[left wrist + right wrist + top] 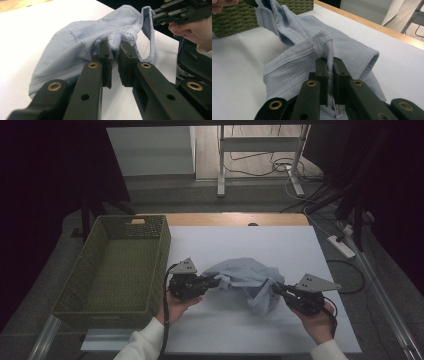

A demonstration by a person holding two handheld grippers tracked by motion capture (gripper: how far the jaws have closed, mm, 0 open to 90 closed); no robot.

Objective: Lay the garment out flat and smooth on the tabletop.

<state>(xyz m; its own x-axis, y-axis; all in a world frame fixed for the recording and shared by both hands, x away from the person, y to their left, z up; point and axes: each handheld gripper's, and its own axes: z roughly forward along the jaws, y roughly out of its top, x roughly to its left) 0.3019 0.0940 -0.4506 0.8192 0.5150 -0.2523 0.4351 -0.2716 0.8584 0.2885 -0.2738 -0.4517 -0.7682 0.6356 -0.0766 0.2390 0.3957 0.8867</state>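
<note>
The left gripper (115, 50) pinches a fold of the light blue shirt (245, 275), and the right gripper (330, 65) is clamped on another fold. The shirt lies bunched between them near the desk's (280, 245) front edge, right of the green basket (114, 270).

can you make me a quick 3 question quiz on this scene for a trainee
1. True or false: both grippers pinch the light blue garment.
2. Where is the green basket in the high view?
A. left of the garment
B. right of the garment
C. on top of the garment
3. Fill in: the garment lies on a ____ sheet that covers the table.

Key:
1. True. The left gripper and the right gripper are each shut on a fold of cloth.
2. A
3. white
</note>
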